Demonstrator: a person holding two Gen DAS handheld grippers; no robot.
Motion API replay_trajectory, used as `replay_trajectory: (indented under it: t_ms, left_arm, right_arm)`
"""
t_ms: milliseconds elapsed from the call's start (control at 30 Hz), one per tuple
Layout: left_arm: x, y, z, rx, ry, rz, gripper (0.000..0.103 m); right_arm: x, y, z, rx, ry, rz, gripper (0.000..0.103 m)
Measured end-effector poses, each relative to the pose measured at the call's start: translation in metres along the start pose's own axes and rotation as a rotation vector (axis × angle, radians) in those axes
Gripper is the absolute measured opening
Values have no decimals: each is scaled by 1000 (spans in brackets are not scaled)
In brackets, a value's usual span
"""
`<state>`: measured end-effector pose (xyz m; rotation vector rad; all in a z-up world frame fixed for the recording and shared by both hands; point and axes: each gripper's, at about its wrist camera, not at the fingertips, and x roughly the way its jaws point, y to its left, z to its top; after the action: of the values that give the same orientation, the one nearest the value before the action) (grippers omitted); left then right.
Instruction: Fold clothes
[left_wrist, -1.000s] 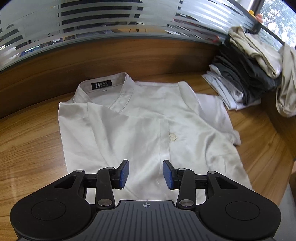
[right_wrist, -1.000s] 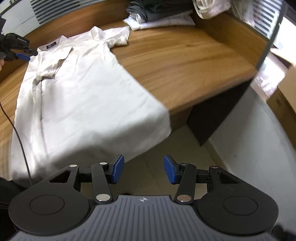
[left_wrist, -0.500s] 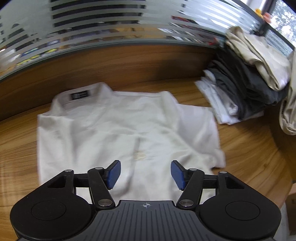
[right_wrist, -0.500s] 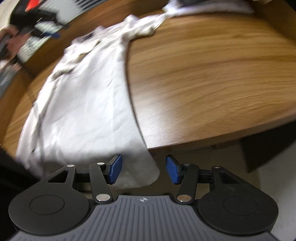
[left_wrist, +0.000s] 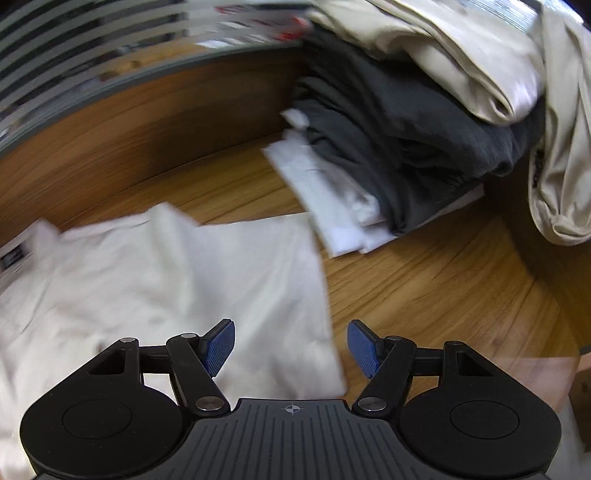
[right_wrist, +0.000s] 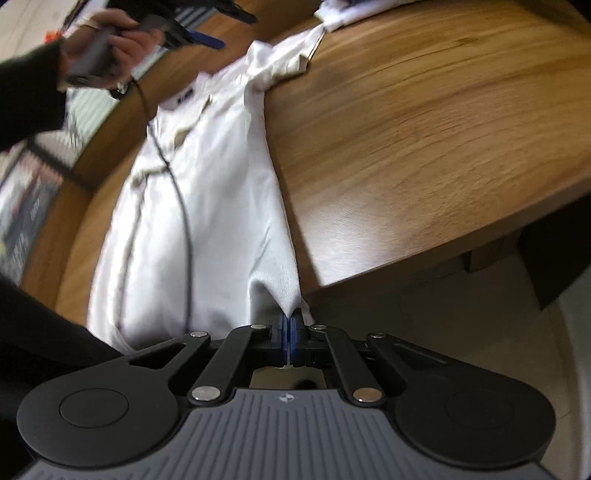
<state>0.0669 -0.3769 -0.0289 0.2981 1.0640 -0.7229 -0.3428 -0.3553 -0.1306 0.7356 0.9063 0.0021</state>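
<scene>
Clamped tight, the right gripper (right_wrist: 287, 325) has its blue pads pinched on the near right hem corner of the white shirt (right_wrist: 218, 192), right where the cloth hangs over the near edge of the wooden table (right_wrist: 424, 155); the left gripper (left_wrist: 291, 349) stands with its jaws apart and nothing between them, above the shirt's right sleeve (left_wrist: 266, 266), its pads clear of the cloth; the shirt lies spread flat, collar at the far left, sleeve end close to the stack of folded clothes (left_wrist: 406, 147) at the far right; by my reading the fold of this shirt has barely begun, one corner gripped, no panel turned over yet, sleeve and sides all left to do; against a second ago, the right jaws stood open short of the hem and have now shut on it, and the left gripper has swung from over the shirt's middle toward the right sleeve and stack, jaws spread wider
</scene>
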Motion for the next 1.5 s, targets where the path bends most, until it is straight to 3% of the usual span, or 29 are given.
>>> replay_trajectory:
  t_ms: [367,433,533,700,767,833,867,1133,1500]
  left_arm:
    - [67,-27,44,166,0,80,69]
    - [78,-27,46,179,13,92,59]
    - [90,-28,48,198,31,107,53]
    - [100,-27,45,202,16,122,50]
    - [99,-26,45,208,3,119,42]
    - [99,-27,44,229,-1,122,4]
    - [98,-27,44,235,1,135,5]
    - [31,1,64,171,-65,39,4]
    - [-86,125,54,44,-130,-45,4]
  right_arm:
    - [-3,20,-4,128,-83,-61,1]
    - [-5,20,-4,151,-100,-71,1]
    - [-6,18,-2,190,-123,-82,1]
    - [-6,19,-2,217,-129,-101,1]
    - [-7,19,-3,224,-131,-108,1]
    - [-8,20,-4,227,-134,-117,1]
    - [-8,21,-4,228,-136,-122,1]
    - [-13,50,-2,173,-147,-194,1]
    - [-10,147,-8,2,-153,-356,1]
